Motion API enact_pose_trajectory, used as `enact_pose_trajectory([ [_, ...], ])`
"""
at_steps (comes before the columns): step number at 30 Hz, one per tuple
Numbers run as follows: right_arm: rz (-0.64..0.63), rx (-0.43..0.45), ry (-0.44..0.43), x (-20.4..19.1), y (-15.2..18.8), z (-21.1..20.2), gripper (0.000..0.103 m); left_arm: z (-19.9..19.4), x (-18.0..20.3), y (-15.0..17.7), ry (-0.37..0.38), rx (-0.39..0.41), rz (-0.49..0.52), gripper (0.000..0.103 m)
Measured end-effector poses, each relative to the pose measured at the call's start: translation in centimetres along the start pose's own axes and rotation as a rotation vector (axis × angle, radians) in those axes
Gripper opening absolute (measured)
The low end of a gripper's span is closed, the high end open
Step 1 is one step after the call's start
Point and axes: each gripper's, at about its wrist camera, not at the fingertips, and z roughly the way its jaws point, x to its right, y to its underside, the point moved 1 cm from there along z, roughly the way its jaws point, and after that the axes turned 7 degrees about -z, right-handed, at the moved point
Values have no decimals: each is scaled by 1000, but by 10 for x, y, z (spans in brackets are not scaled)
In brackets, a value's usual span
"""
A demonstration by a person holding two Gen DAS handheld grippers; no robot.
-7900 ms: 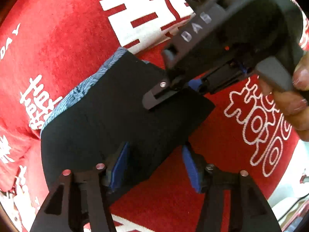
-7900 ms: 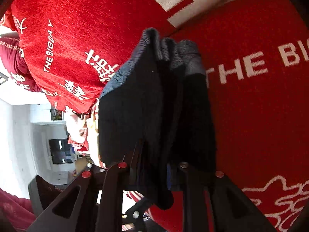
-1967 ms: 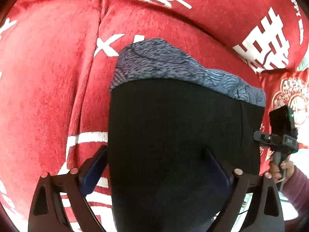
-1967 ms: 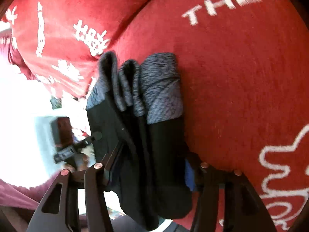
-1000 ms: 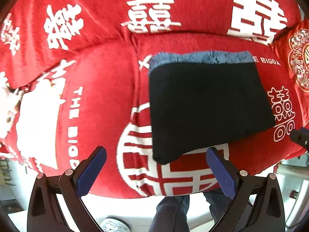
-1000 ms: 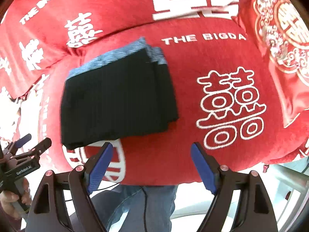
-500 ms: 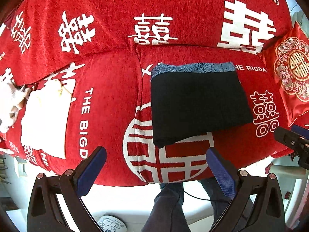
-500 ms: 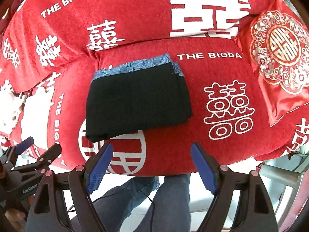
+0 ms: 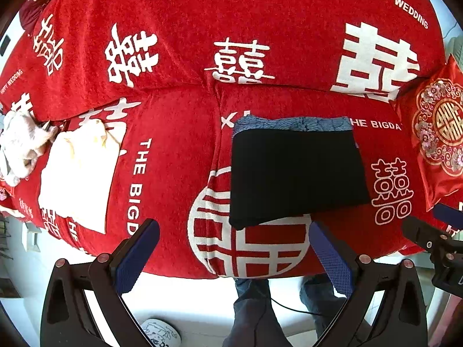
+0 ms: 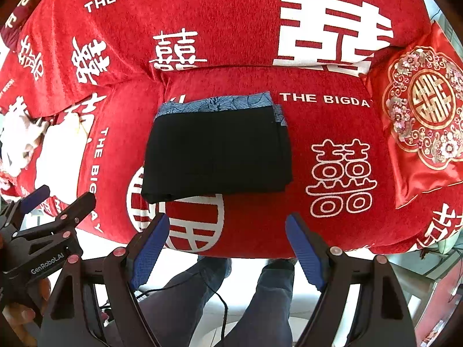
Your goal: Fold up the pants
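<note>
Black pants lay folded at twelve o'clock on the red sofa, both grippers having released them and risen, jaws wide and empty, folding apparently finished.

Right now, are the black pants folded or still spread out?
Folded: the black pants lie as one compact rectangle on the red sofa cover, stacked layers showing at the patterned blue waistband.

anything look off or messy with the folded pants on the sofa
Nothing serious. The folded pants lie flat on the red sofa cover, slightly askew, with layer edges stepped at the right side. Both grippers are open and clear of them.
</note>
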Motion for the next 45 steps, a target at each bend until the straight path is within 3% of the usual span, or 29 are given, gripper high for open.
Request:
enact_pose_trajectory([
  [14, -6, -35, 4, 25, 0, -5, 85, -8, 24, 8, -5, -31, -11, 103],
  [45, -38, -47, 34, 20, -7, 1, 85, -9, 31, 3, 7, -20, 21, 103],
])
